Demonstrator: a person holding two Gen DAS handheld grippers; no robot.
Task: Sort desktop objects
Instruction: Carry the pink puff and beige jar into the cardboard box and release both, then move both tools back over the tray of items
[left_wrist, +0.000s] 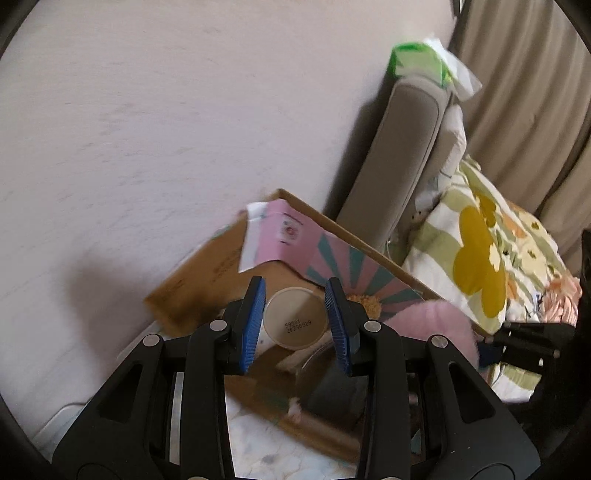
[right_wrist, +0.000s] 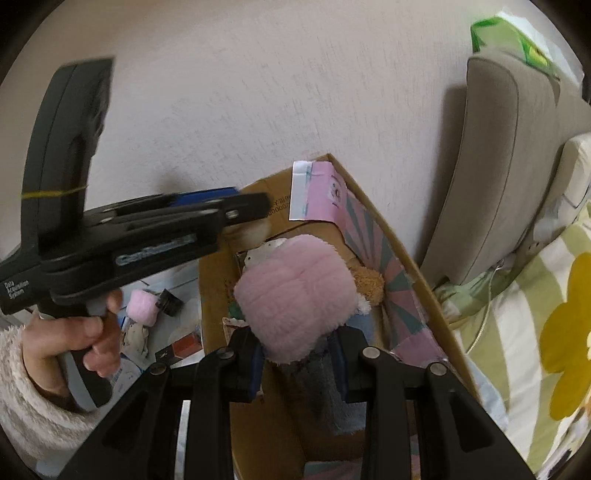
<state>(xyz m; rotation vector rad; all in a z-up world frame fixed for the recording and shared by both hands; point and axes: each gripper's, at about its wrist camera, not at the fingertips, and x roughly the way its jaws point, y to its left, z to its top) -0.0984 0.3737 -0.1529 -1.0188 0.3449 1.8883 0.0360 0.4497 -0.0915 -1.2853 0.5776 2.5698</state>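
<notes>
the right tongs (right_wrist: 299, 363) are clamped on a pink plush toy (right_wrist: 295, 295) that sits over the open cardboard box (right_wrist: 417, 280). to the left, a hand (right_wrist: 85, 339) grips the handle of the left tongs (right_wrist: 243, 210), which reach sideways to the box's near edge. a small pink fluffy item (right_wrist: 142, 306) lies beyond the hand.

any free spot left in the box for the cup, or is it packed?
Crowded on the right: the pink plush in the right gripper fills the cardboard box toward its patterned wall. Bare cardboard floor shows only past the cup in the left gripper, under the pink flap.
</notes>
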